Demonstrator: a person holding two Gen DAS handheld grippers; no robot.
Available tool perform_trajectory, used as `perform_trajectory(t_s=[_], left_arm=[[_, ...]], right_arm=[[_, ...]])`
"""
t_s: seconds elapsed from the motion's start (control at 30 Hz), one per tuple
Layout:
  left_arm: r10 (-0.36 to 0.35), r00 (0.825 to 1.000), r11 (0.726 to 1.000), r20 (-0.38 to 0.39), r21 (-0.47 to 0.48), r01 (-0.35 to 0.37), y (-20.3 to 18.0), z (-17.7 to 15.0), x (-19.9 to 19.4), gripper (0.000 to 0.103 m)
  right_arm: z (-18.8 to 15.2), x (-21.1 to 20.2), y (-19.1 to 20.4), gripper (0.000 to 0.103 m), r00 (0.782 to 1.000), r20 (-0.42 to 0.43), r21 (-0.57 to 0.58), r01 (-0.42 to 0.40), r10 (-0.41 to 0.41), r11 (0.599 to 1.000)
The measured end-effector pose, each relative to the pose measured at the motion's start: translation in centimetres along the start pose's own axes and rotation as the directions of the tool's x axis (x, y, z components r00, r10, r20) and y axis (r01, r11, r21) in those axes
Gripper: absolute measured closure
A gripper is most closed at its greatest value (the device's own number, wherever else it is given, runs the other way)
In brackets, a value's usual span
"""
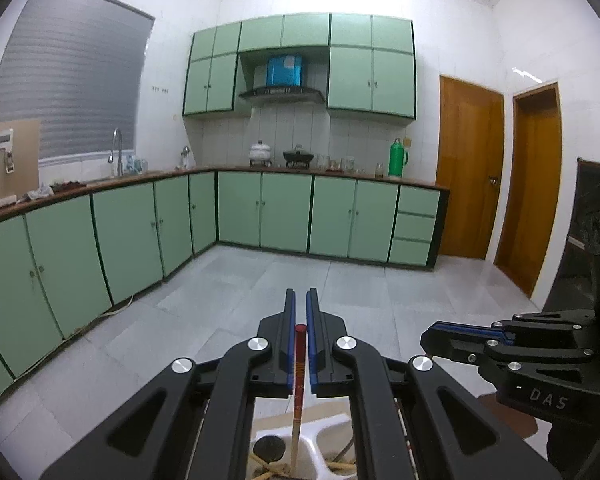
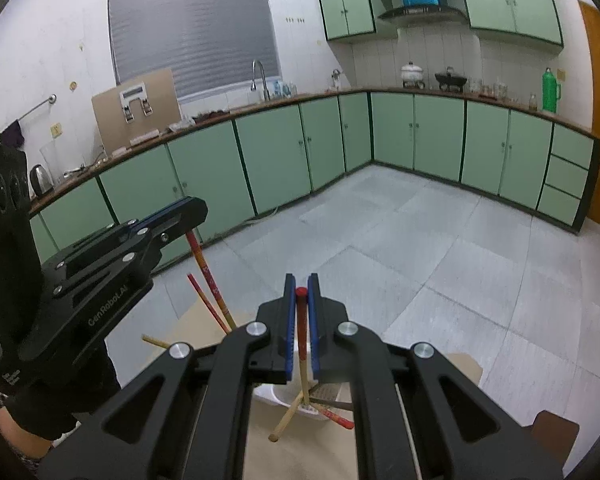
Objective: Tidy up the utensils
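Note:
My left gripper [image 1: 301,294] is shut on a chopstick [image 1: 299,360]. Its red end stands up between the blue pads and its pale end reaches down into a white holder [image 1: 332,432]. My right gripper [image 2: 301,278] is shut on a second red-topped chopstick [image 2: 302,344], whose lower end points into the white holder [image 2: 281,394]. Each wrist view shows the other tool: the right gripper [image 1: 430,338] at the right, the left gripper [image 2: 196,210] at the left with its chopstick [image 2: 206,270] hanging below. Several more chopsticks [image 2: 286,420] lean or lie around the holder.
The holder stands on a tan table [image 2: 460,364] right under both grippers. Beyond the table is a grey tiled floor [image 2: 420,240]. Green cabinets [image 1: 284,212] under a brown counter run along the left and far walls. Two wooden doors [image 1: 470,168] are at the right.

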State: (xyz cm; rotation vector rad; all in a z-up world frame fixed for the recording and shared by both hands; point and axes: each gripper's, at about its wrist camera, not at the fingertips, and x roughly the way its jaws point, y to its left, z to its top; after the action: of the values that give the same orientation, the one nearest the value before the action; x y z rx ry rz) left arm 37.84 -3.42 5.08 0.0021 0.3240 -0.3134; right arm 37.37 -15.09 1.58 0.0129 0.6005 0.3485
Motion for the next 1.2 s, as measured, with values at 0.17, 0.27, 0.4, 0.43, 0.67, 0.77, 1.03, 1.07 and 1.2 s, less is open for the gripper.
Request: perform_trajectory(t_s=[0.17, 0.27, 0.4, 0.43, 0.67, 0.77, 1.03, 1.07, 1.2], left_arm=[[-0.003, 0.997, 1.000, -0.076, -0.008, 0.002, 0.8, -2.3, 2.2, 0.098], [-0.011, 0.992, 1.000, -0.127, -0.025, 0.008, 1.5, -3.6, 3.3, 0.098], [-0.012, 0.986, 0.999, -0.163, -0.037, 0.006, 2.0, -5.0, 3.5, 0.094], [-0.013, 0.986, 0.999, -0.166, -0.037, 0.007, 2.0, -5.1, 3.4, 0.092], [0.013, 0.990, 0.998, -0.139, -0.055, -0.020, 2.0, -5.6, -0.2, 0.056], [0.029, 0.992, 0.997, -0.125, -0.060, -0.037, 1.6, -5.9, -2.3, 0.042], [0.092, 0.989, 0.993, -0.113, -0.069, -0.100, 0.2, -8.7, -8.2, 0.016], [0.094, 0.988, 0.992, -0.120, -0.075, -0.103, 0.0, -9.2, -9.0, 0.013], [0.114, 0.986, 0.990, -0.121, -0.074, -0.124, -0.9, -10.7, -11.9, 0.009]], right_arm=[[-1.6, 2.0, 0.1, 0.098, 0.999, -0.051, 0.003, 0.005, -0.004, 1.000], [-2.5, 2.9, 0.2, 0.095, 0.996, -0.086, 0.004, 0.003, -0.003, 1.000], [-3.1, 2.6, 0.0, 0.080, 0.996, -0.086, 0.015, 0.025, -0.023, 1.000], [-3.2, 2.3, -0.2, 0.074, 0.997, -0.077, 0.022, 0.030, -0.028, 0.999], [-4.3, -1.8, -0.9, 0.050, 0.997, -0.003, 0.057, 0.076, -0.076, 0.995], [-5.7, -4.0, -1.5, 0.034, 0.995, 0.022, 0.074, 0.092, -0.094, 0.993], [-11.2, -8.7, -0.6, 0.009, 0.990, 0.043, 0.084, 0.127, -0.131, 0.988], [-12.0, -9.1, -0.5, 0.009, 0.990, 0.042, 0.091, 0.128, -0.132, 0.988], [-14.6, -10.8, 0.5, 0.006, 0.990, 0.036, 0.101, 0.133, -0.137, 0.986]])
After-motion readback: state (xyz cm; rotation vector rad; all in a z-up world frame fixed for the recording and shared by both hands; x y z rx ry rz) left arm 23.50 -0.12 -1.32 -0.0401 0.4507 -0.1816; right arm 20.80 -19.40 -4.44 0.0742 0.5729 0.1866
